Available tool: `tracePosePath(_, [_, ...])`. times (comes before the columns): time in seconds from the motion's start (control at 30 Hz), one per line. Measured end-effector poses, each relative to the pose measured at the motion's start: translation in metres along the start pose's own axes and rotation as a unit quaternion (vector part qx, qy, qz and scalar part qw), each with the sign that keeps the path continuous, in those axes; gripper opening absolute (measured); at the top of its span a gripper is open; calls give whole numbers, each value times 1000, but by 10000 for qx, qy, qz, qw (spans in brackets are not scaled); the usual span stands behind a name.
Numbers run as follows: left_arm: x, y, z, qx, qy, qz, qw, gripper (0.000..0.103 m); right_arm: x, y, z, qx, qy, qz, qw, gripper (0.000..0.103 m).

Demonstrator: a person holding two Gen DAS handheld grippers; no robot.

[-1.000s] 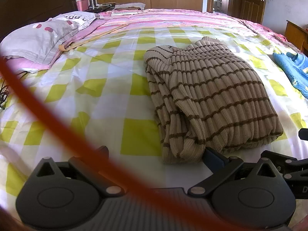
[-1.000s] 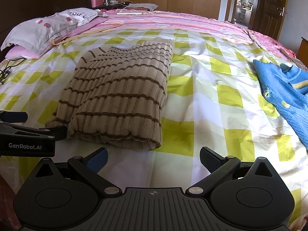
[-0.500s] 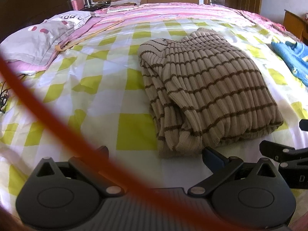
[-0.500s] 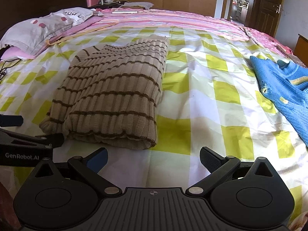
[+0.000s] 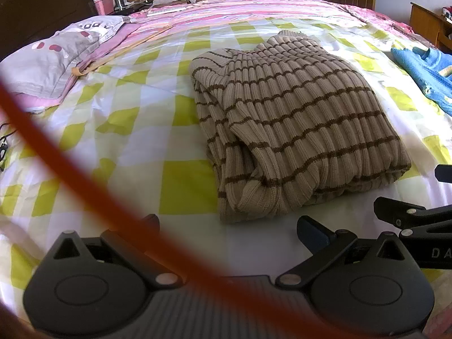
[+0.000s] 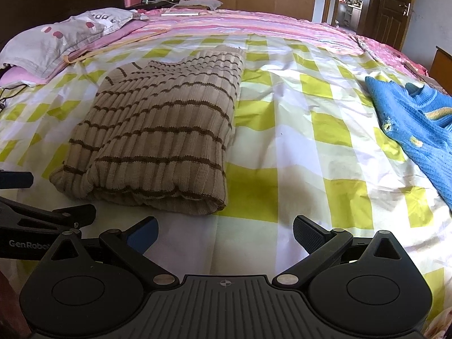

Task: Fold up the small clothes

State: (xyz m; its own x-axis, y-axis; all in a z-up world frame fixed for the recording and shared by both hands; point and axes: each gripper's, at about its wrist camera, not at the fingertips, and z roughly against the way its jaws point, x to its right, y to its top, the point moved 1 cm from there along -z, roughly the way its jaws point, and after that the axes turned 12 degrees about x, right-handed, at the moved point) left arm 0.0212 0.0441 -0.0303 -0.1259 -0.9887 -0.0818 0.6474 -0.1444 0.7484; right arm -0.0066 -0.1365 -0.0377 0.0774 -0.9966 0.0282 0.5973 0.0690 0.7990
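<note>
A beige sweater with brown stripes (image 5: pixel 293 124) lies folded in a thick bundle on the yellow-checked bed sheet (image 5: pixel 118 130); it also shows in the right wrist view (image 6: pixel 161 138). My left gripper (image 5: pixel 227 228) is open and empty, just short of the sweater's near edge. My right gripper (image 6: pixel 224 230) is open and empty, near the sweater's near right corner. Each gripper shows at the edge of the other's view. A blue knitted garment (image 6: pixel 415 124) lies unfolded at the right.
A grey pillow (image 5: pixel 53 56) and pink bedding (image 6: pixel 254 25) lie at the far left and back. A blurred orange cable (image 5: pixel 70 169) crosses the left wrist view. Wooden wardrobes, a door (image 6: pixel 395 8) and a bedside table stand beyond the bed.
Both grippers have moved slightly nearer the folded sweater and a little to the left. The sweater has not moved. Both stay open.
</note>
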Motion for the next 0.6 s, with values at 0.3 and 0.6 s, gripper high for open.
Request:
tracePosePath(0.3, [0,0,0,-25,0,6,10000,103,0,-1,-1,-22,-1,-7,10000,102])
tracePosePath(0.6, [0,-1,-1,-55,-1,5,10000,103,0,-2,-2,-42,0,-16,10000,102])
